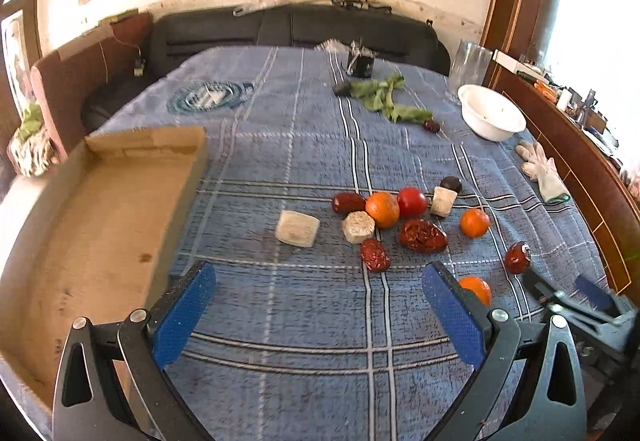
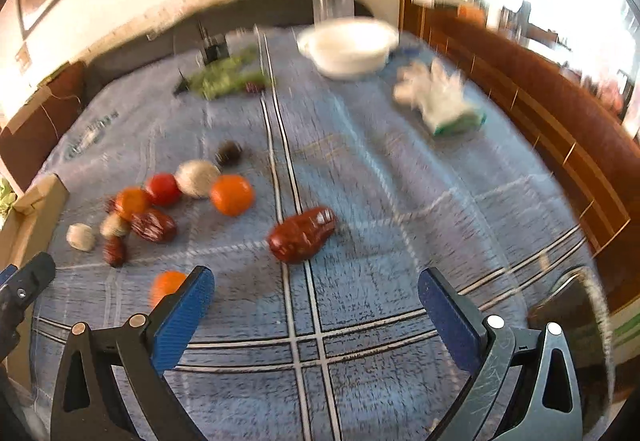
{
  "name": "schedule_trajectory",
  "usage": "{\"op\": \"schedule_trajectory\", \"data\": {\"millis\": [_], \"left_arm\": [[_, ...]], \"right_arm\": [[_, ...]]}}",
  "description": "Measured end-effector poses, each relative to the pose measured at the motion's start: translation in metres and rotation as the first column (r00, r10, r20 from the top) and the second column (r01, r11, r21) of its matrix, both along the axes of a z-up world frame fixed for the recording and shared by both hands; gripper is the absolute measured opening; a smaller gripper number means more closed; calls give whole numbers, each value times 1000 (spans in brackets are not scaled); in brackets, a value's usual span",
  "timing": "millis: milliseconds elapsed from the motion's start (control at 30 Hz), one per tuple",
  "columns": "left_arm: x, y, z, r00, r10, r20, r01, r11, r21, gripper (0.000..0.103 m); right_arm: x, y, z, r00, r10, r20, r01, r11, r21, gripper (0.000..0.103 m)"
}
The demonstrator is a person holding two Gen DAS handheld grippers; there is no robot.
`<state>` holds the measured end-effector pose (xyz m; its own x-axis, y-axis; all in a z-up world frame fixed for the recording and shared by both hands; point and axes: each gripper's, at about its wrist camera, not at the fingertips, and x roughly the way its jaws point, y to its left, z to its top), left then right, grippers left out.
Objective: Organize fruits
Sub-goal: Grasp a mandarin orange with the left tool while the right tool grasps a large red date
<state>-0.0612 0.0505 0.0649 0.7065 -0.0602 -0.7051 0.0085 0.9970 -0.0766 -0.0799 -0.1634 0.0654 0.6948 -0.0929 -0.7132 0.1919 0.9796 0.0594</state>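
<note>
Fruit pile: lying loose on the blue plaid cloth [image 1: 280, 161], which is covering a broad flat surface; oranges, a red tomato-like fruit [image 1: 412, 201] and wrinkled red dates are clustering together with some pale chunks among them.

Nearest target, by my reading: the lone red date [image 2: 302, 235], sitting apart from the pile and dead ahead of the right hand-held gripper [image 2: 316, 301], slightly left of its centre line.

Long axis: the date is lying tilted, its far end pointing up and to the right, so it is running roughly along the right hand-held gripper's line of sight; the fingers would be closing across its narrow width.

Right hand-held gripper: standing wide open, holding nothing, blue pads facing each other over bare cloth.

Left hand-held gripper [image 1: 318, 301]: also gaping open and empty, hovering short of the pile; one orange [image 1: 476, 289] is peeking out just behind its right finger.

Nearer arm: the right one is looking closer to the lone date, while the left is facing the main cluster.

Destinations: a cardboard tray [image 1: 80, 241] is sitting just left of the left hand-held gripper, and a white bowl [image 1: 492, 113] is waiting far back on the right; which one is meant for the fruit I cannot tell.

Blur: the right wrist view is smearing, so finer detail is uncertain.
</note>
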Motion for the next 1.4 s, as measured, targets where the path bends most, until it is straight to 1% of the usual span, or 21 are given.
{"op": "schedule_trajectory", "data": {"millis": [67,100,133,167,200,233,367,467,600,767,867,1167,1267,1400], "left_arm": [[-10,0,8,999,1,41,-3,1000,25,103],[-14,1,12,998,2,58,-4,999,35,103],[-19,0,16,997,0,80,-4,999,52,103],[-23,0,21,995,-7,100,1,998,61,103],[-28,0,24,993,-11,116,3,998,65,103],[-33,1,28,991,-10,130,1,998,70,103],[-53,6,48,976,15,217,-34,996,87,103],[-65,11,62,964,23,266,-46,996,81,103],[-75,17,71,958,26,285,-41,998,48,103],[-80,18,73,956,35,293,-51,998,48,103],[-79,18,71,958,44,283,-64,996,62,103],[-61,19,50,974,44,221,-60,996,63,103],[-55,17,44,977,39,210,-53,996,65,103],[-45,19,33,984,27,177,-36,998,43,103]], "right_arm": [[-19,5,19,993,-18,116,22,999,-32,103],[-31,7,29,982,-33,188,42,998,-47,103],[-38,9,35,971,-44,235,59,997,-56,103],[-49,10,42,954,-55,296,77,995,-66,103],[-54,10,47,942,-54,330,80,995,-65,103],[-58,9,51,934,-55,354,82,995,-62,103],[-71,6,58,926,-70,372,101,993,-63,103],[-82,5,63,910,-75,407,112,991,-69,103],[-95,12,70,888,-57,457,121,986,-112,103],[-100,22,73,884,-24,467,108,982,-153,103],[-98,25,71,892,-10,452,92,983,-160,103],[-83,17,53,916,-16,401,81,986,-147,103],[-74,14,45,929,-9,371,68,987,-147,103],[-63,8,36,947,0,322,48,989,-142,103]]}}
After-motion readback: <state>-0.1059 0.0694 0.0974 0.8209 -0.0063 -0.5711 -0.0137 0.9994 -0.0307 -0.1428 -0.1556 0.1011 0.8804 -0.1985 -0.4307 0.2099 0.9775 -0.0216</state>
